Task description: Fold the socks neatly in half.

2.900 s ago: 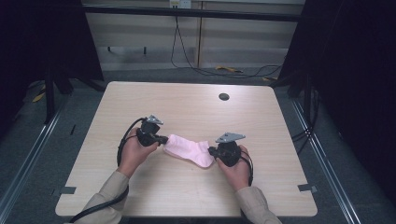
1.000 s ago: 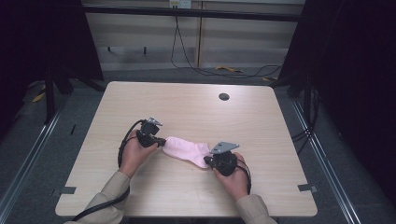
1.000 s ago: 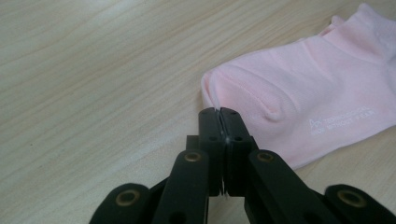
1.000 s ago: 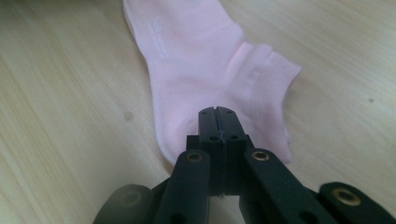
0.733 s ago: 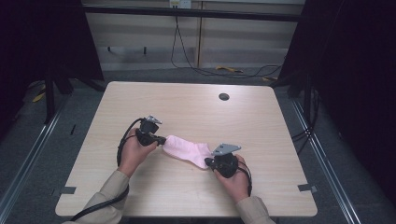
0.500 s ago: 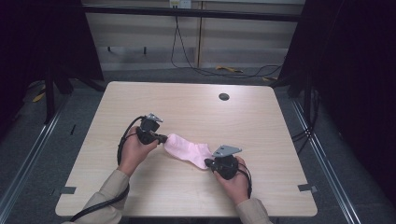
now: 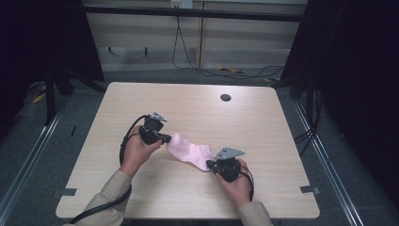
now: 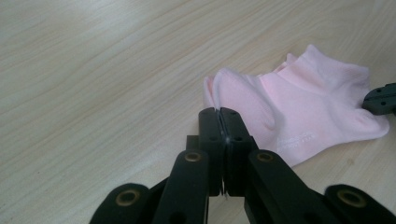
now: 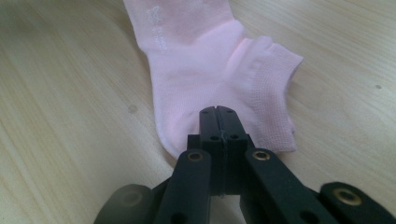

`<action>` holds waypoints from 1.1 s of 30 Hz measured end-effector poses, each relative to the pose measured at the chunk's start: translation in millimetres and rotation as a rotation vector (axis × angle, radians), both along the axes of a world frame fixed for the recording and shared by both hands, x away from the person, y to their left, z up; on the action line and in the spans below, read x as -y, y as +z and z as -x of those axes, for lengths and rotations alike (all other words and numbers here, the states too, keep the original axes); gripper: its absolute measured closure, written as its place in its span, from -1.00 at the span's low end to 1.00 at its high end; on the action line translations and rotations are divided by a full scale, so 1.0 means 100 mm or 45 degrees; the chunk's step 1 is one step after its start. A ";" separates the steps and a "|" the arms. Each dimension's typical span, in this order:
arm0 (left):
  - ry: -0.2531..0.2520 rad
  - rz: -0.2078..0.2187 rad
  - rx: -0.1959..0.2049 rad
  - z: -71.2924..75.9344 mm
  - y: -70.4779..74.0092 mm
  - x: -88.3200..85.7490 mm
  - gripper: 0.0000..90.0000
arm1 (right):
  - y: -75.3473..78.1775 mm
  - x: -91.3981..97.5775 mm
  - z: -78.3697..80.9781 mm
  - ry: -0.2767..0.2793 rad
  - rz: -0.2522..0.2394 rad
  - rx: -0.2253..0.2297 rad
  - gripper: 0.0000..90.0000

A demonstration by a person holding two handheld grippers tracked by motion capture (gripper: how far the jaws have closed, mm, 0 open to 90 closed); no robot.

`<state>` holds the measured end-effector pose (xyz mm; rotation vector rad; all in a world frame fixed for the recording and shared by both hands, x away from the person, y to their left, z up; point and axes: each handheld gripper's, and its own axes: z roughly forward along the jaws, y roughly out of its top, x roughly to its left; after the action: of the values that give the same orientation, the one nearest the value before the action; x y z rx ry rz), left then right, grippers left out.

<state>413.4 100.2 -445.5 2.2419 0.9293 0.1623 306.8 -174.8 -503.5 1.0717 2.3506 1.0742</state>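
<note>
Pink ankle sock (image 7: pixel 190 151) lies mid-table (image 7: pixel 263 127). My left gripper (image 7: pixel 163 138) pinches the toe end; my right gripper (image 7: pixel 211 165) pinches the heel by the cuff. Both ends gripped; I judge the folding or lifting is left to do.

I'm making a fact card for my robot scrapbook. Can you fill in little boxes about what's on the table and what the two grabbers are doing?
thing being handled: pink sock
where it lies: on the wooden table, stretched between the two grippers
left gripper: jaws shut on the sock's toe end
right gripper: jaws shut on the sock's heel end, beside the ribbed cuff
also on the table: small dark round hole near the far edge
who holds the grippers: a person, one in each hand
</note>
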 end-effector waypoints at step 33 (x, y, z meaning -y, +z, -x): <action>-0.088 0.004 -0.007 0.10 0.24 0.28 0.97 | 0.00 0.03 -0.03 -0.002 -0.040 -0.041 1.00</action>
<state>403.6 72.7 -421.2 2.2691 0.8530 0.1229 309.7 -177.5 -504.0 1.1099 2.3648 1.1048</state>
